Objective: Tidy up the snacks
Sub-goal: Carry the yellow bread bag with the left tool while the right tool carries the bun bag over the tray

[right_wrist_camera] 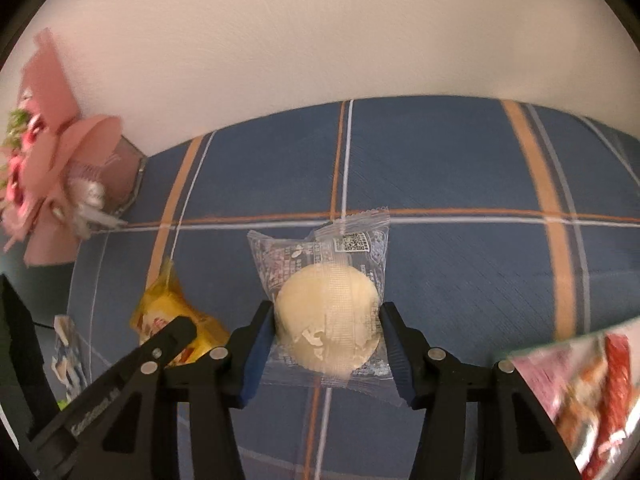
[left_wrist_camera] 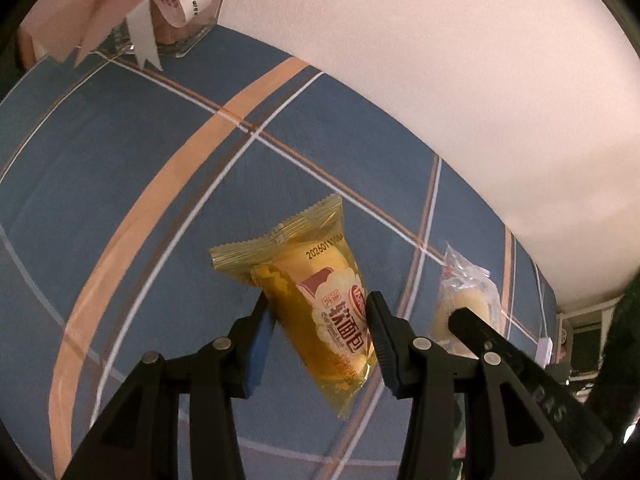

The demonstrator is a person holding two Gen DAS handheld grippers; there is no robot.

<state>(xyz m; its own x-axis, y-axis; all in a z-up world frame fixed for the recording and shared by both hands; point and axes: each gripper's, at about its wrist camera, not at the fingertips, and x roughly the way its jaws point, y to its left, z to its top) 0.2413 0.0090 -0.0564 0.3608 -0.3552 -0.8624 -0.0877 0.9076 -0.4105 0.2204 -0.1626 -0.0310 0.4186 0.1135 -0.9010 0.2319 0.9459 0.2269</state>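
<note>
A yellow soft-bread packet (left_wrist_camera: 296, 256) with red print sits between the blue pads of my left gripper (left_wrist_camera: 319, 300), which is shut on its middle. Its crimped end points away from me. My right gripper (right_wrist_camera: 327, 308) is shut on a clear packet (right_wrist_camera: 320, 264) holding a round pale cake, its pads pressing the cake's two sides. The two grippers are close side by side. The clear packet (left_wrist_camera: 468, 280) shows to the right in the left wrist view, and the yellow packet (right_wrist_camera: 168, 308) to the left in the right wrist view. Both are over a blue plaid tablecloth (right_wrist_camera: 460, 264).
A glass vase (left_wrist_camera: 188, 20) with pink wrapping and ribbon stands at the back left against a white wall (right_wrist_camera: 320, 40). A red-printed snack bag (right_wrist_camera: 592, 392) lies close on the right. A small blue-and-white packet (right_wrist_camera: 68, 356) lies at the left edge.
</note>
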